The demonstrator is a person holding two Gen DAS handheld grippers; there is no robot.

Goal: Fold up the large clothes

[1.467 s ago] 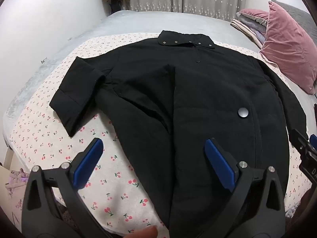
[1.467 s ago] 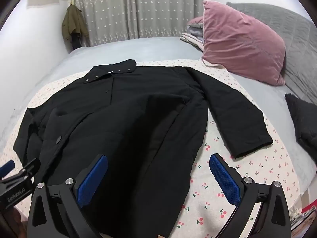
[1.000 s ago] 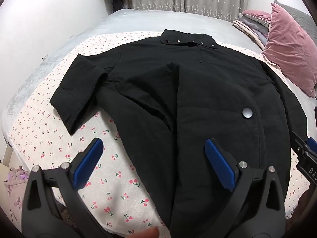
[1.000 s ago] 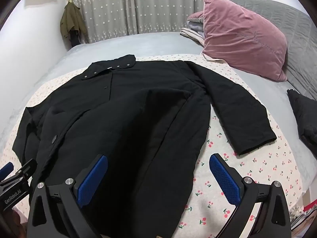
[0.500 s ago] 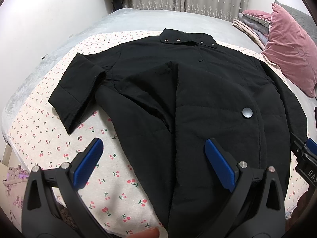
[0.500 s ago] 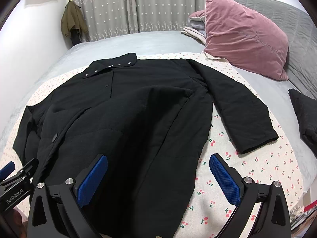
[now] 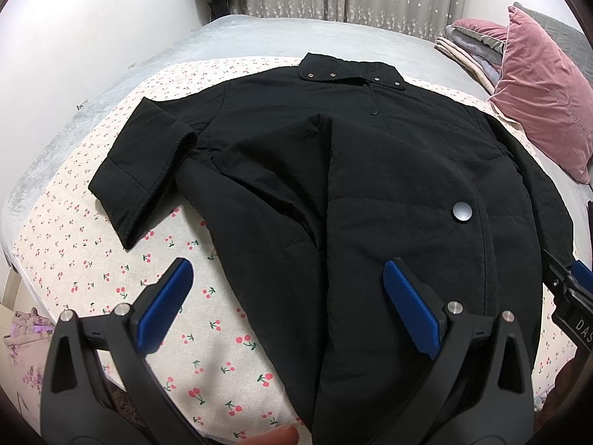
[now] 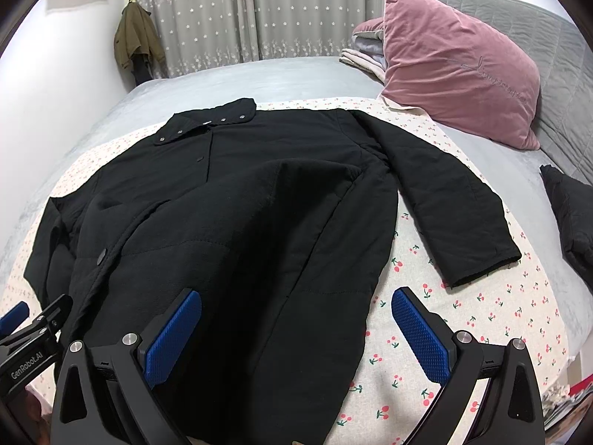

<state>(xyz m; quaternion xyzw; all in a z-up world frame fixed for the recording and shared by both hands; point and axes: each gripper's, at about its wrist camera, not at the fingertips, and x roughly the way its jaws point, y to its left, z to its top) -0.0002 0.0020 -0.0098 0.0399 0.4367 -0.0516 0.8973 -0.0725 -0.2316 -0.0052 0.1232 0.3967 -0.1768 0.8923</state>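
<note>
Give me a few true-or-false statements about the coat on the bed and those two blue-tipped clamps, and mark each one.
1. The black coat lies spread flat on a cherry-print sheet. True.
2. The left gripper is clamped on the coat's hem. False: it is open and holds nothing.
3. The coat's sleeve seen in the right wrist view lies stretched out on the sheet. True.
4. The pink pillow sits on top of the coat. False: it lies apart, further up the bed.
5. The right gripper is open. True.
</note>
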